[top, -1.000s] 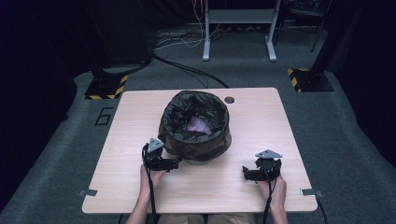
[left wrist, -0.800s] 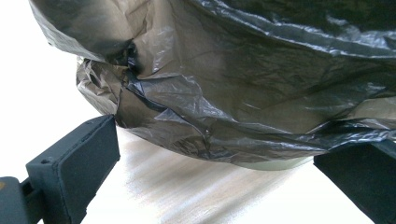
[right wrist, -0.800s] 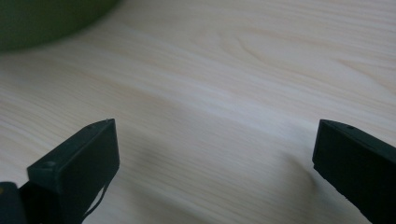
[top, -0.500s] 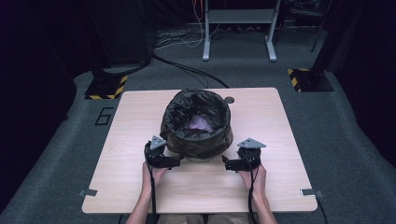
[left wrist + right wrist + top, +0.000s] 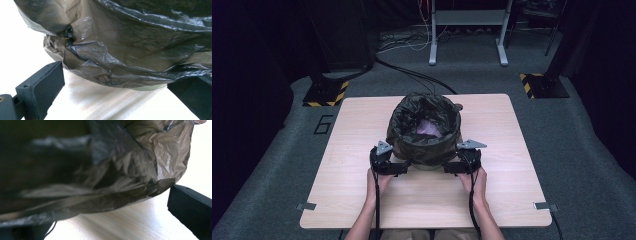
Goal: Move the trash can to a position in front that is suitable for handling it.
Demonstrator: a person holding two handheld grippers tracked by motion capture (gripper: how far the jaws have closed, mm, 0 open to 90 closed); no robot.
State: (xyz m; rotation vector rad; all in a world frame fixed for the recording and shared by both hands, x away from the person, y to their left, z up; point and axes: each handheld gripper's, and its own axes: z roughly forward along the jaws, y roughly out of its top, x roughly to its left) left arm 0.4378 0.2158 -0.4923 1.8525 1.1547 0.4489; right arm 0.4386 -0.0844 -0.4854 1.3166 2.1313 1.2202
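A round bin lined with a dark, crinkled plastic bag [image 5: 424, 132] stands at the middle of the wooden table [image 5: 352, 130]. Something pale pink [image 5: 429, 127] lies inside it. My left gripper [image 5: 403, 167] sits at the bin's near-left base and my right gripper [image 5: 450, 167] at its near-right base, both pointing inward. In the left gripper view the bag's loose lower edge [image 5: 120, 62] hangs between the wide-apart jaws of the left gripper [image 5: 117, 78]. The right gripper [image 5: 100, 212] is open too, with the bag [image 5: 100, 177] bulging between its jaws and covering the left one.
A small dark round thing [image 5: 458, 106] lies on the table just behind the bin. Bare tabletop runs along the near edge and on both sides. Beyond the table are cables [image 5: 412, 75], a metal stand [image 5: 467, 30] and yellow-black striped bases [image 5: 324, 95].
The right gripper has travelled left from the table's right part to the bin's base. The left gripper has edged slightly closer to the bin.
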